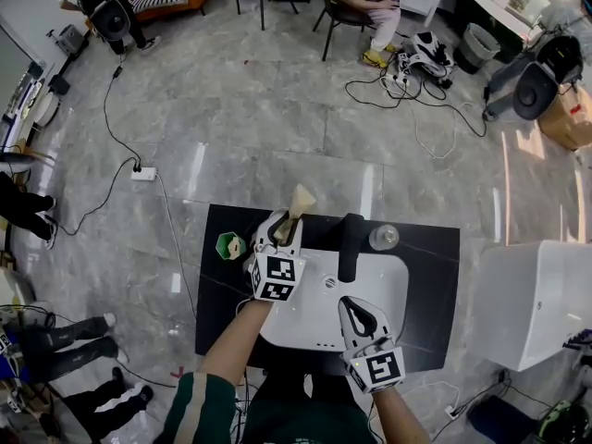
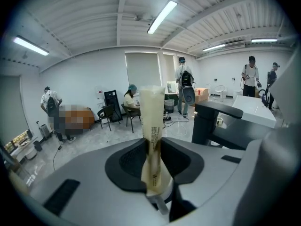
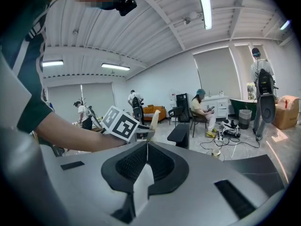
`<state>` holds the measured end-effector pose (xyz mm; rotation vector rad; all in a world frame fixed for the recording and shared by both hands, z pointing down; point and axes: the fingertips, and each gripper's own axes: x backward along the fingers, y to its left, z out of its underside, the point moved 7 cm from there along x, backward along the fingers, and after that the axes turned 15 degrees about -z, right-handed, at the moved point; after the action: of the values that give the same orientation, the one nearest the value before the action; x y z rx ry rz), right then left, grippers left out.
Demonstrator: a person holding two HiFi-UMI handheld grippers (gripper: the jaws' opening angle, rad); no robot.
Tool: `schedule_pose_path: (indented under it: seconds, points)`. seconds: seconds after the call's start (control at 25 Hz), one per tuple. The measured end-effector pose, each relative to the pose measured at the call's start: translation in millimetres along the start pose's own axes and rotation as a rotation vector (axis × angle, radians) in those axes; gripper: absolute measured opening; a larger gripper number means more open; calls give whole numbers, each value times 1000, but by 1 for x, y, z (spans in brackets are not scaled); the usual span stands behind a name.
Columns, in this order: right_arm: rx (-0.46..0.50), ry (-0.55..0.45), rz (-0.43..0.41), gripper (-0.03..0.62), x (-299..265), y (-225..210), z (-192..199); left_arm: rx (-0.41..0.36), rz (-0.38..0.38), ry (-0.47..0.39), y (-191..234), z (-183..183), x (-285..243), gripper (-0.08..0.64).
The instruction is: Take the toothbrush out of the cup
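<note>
We see left claw (image 2: 153, 150) aimed forward, slightly down, pinching the toothbrush (image 2: 152, 119), which sticks up above it; cup (image 1: 229, 244) just left. Right claw (image 3: 146, 157) pressed together, empty, nearer us.

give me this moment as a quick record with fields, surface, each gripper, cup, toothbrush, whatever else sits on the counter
surface: black counter with a white sink
left gripper: shut on the wrapped toothbrush, which sticks out past the jaws
right gripper: shut, empty, over the sink's near part
green cup: on the counter left of the sink, apart from the toothbrush
black faucet: at the back of the sink
glass: just right of the faucet
</note>
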<state>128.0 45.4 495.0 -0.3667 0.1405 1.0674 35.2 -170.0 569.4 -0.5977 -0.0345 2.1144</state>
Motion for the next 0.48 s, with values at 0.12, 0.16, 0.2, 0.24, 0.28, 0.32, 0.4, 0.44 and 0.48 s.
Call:
schedule_pose_path:
  seconds: [0.12,0.16,0.2,0.24,0.28,0.32,0.4,0.44,0.48]
  points:
    - [6,-1,-5,40,2,3,-2,8,-2,-23,-1,-9,8,100]
    - [8,2,-8,40,3,4,-2,13,-3,-30,-1,-12,11,100]
    - [11,7,-12,40,4,6,-3,16,-5,-39,-1,-15,14,100]
    - [13,9,-14,40,4,8,-4,16,-6,-47,-1,-18,17,100]
    - [16,5,-14,40,5,9,-5,13,-8,-57,0,-21,20,98]
    - [19,-1,-13,40,6,10,-6,8,-10,-68,0,-25,23,98]
    - [23,-8,-15,40,8,12,-8,3,-14,-90,0,-33,30,97]
    - [24,-6,-18,40,8,13,-9,4,-16,-100,1,-37,34,95]
    - [25,-1,-21,40,9,15,-9,7,-17,-109,1,-41,38,95]
